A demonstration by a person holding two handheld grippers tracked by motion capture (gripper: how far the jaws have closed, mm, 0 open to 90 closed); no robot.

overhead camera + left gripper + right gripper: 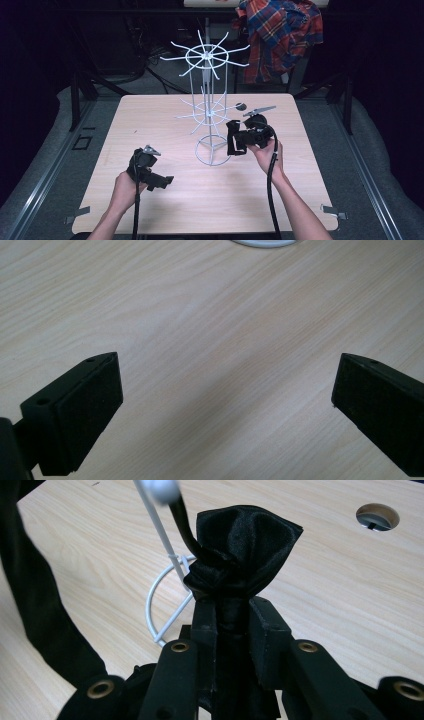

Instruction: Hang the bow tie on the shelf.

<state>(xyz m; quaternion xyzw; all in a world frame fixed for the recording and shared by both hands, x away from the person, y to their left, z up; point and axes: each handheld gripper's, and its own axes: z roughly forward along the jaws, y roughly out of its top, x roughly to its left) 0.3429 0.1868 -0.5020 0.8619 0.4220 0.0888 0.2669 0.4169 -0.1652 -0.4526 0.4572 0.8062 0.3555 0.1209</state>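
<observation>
We look down on a pale wood table (pixel 165 200) with rounded corners, standing on grey floor (pixel 370 165). Metal rails (pixel 45 175) run along the floor on both sides of it. We see small metal brackets (pixel 334 212) at the near corners. The tabletop has a round hole (pixel 377 516). Beyond the far edge the room is dark; we make out black stands (pixel 80 90) and cables (pixel 150 70) there. A red and blue plaid shirt (pixel 280 35) hangs at the upper right. Light falls evenly on the tabletop, while the sides sink into near black.
</observation>
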